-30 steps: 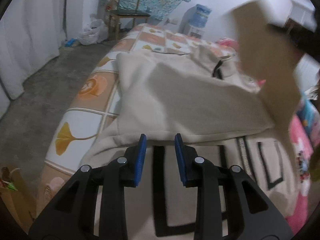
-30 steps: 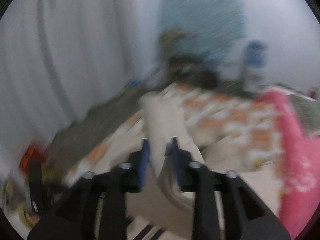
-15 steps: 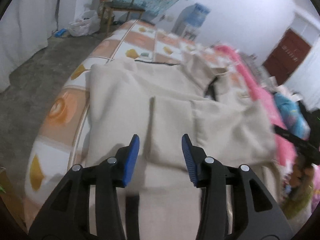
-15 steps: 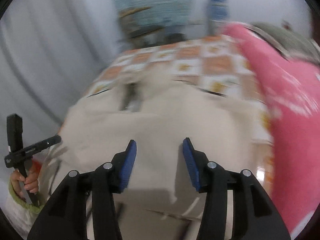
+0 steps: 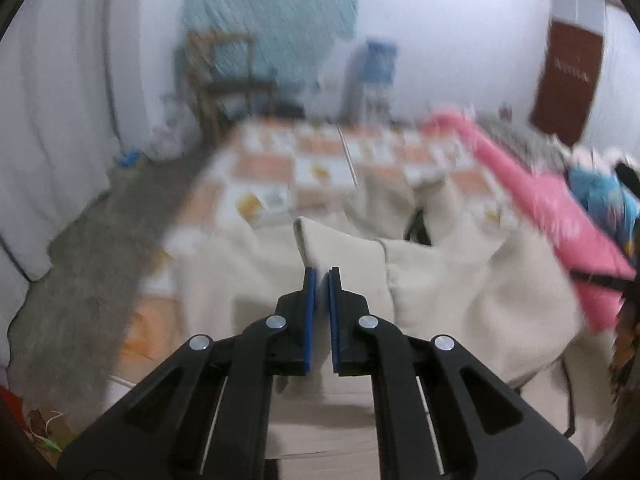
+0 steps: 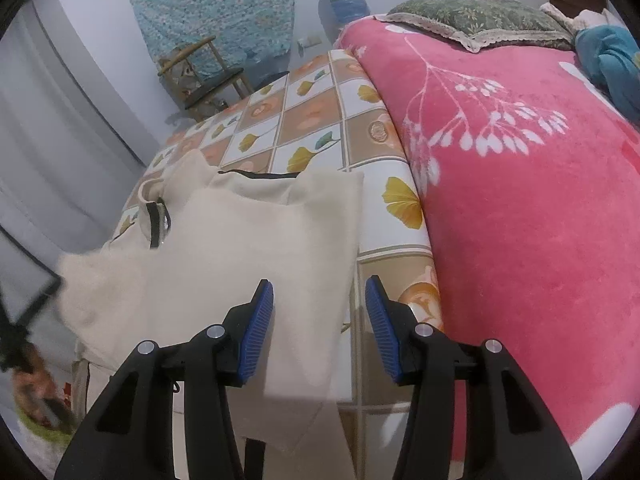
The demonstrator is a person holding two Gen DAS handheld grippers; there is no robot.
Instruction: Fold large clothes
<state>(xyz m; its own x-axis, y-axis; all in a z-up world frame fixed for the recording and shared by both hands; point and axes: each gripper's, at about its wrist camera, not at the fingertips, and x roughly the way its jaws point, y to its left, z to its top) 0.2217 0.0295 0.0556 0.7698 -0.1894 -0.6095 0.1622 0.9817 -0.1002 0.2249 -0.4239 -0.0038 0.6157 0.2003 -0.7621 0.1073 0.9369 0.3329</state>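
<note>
Your left gripper [image 5: 321, 276] is clenched on a raised fold of the cream jacket [image 6: 256, 240], mid-frame on the patterned bedsheet [image 6: 320, 112], ready to carry it over. Your right gripper [image 6: 319, 320] hangs released above the jacket's right edge.

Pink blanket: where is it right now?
In the right wrist view the pink blanket fills the right side of the bed, beside the tiled-pattern sheet, with the cream garment to its left and a green pillow at its far end.
</note>
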